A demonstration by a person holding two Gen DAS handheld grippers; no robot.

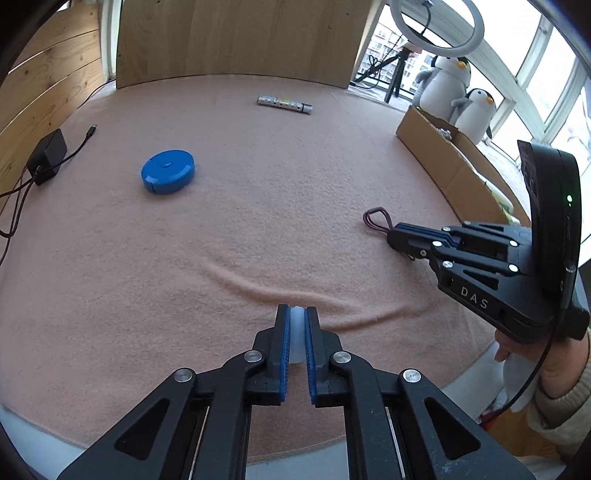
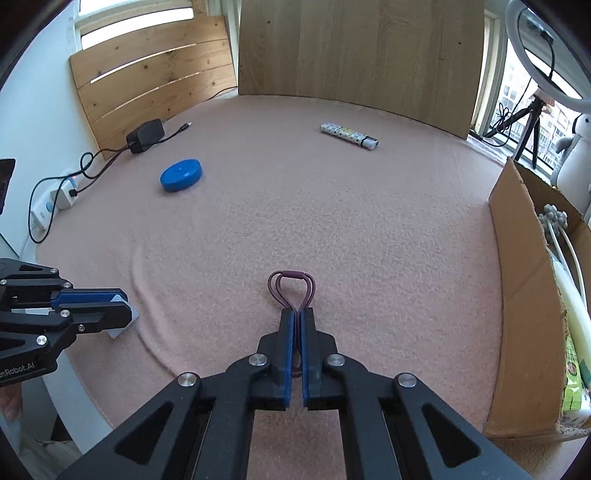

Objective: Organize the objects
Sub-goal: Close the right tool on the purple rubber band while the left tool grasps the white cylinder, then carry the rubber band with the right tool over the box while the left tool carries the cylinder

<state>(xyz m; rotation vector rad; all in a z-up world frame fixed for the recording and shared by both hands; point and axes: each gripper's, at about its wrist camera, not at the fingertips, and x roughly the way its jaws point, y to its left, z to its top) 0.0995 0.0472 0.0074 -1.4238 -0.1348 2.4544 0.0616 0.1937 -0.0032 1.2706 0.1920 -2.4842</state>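
Two hand-held grippers work over a bench draped in a pink fleece blanket point(image 2: 332, 206). Left hand-held gripper point(image 1: 297, 314), low at the near edge, has its blue-padded fingers closed on a small white translucent object point(image 1: 296, 334); what the object is cannot be told. Fabric just ahead of its tips is rucked into a curved fold.

Right hand-held gripper point(image 2: 297, 312), near the right side of the bench, is clamped on a purple hair tie point(image 2: 291, 286). A doubled loop of the tie sticks out beyond the fingertips and lies against the blanket. A person's hand point(image 1: 546, 365) in a cream knitted sleeve holds this gripper's handle.

Farther out and to the left, a round blue case point(image 2: 181, 175) sits flat on the blanket. Beyond it, at the far left, a black power adapter point(image 2: 146, 135) lies with its cable trailing off to a white power strip point(image 2: 55, 201). Toward the far right of the middle, a slim patterned lighter point(image 2: 349, 135) lies on its side, well apart from the blue case.

Along the right edge stands an open cardboard box point(image 2: 524, 295) with pale items inside. Behind it sit two plush penguins point(image 1: 448, 86) and a ring light point(image 1: 436, 26) on a tripod, before windows. Wooden boards point(image 2: 354, 55) stand at the far edge.
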